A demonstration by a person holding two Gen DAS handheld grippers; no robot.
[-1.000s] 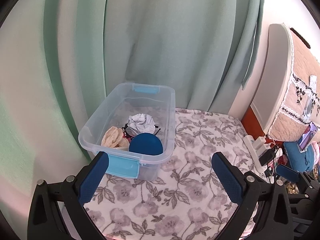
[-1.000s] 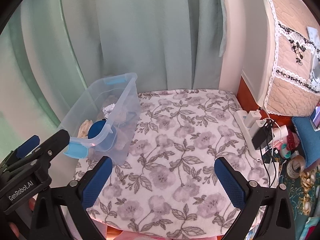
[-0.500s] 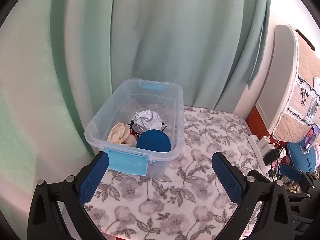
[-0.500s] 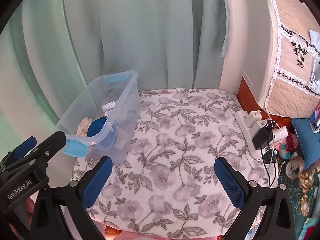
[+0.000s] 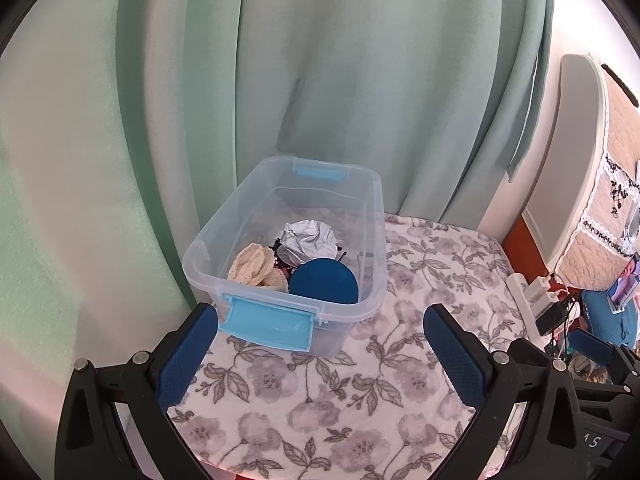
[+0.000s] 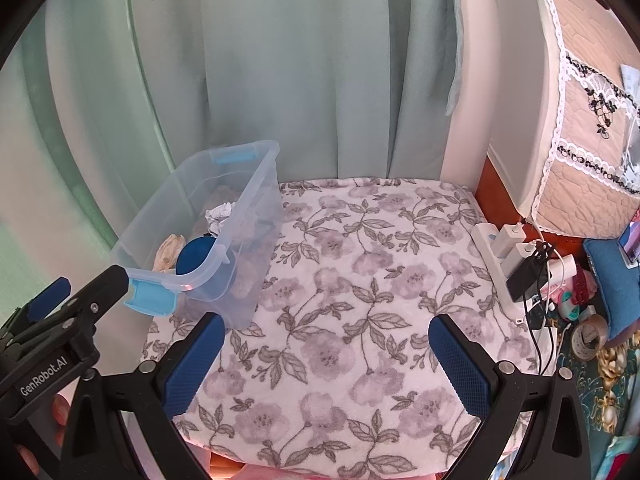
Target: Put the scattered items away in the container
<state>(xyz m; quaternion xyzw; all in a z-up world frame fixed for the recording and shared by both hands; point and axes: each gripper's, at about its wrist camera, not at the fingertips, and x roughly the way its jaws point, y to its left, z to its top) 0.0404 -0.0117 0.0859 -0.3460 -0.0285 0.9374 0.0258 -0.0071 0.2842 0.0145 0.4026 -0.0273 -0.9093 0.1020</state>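
Note:
A clear plastic bin (image 5: 370, 240) (image 6: 264, 184) with light blue latches stands at the back left of the floral cloth (image 5: 432, 276) (image 6: 360, 264). Inside lie a crumpled white paper ball (image 5: 308, 236) (image 6: 218, 216), a cream lace cloth (image 5: 256, 270) (image 6: 170, 250), a dark blue round lid (image 5: 324, 286) (image 6: 196, 254) and a small black item. My left gripper (image 5: 320, 354) is open just short of the bin's near latch, holding nothing. My right gripper (image 6: 326, 362) is open and empty over the cloth's front. The left gripper (image 6: 48, 320) shows at the lower left of the right wrist view.
Green curtains (image 5: 360, 80) hang behind the bin. To the right are a white power strip with chargers and cables (image 6: 516, 264), a padded headboard with lace cover (image 6: 588, 120), a blue cushion (image 6: 612, 280) and a tape roll (image 6: 588, 338). The cloth's front edge lies below the grippers.
Both grippers have drawn back and risen a little from the bin, which now looks smaller and farther off in the left wrist view. Both stay open and empty.

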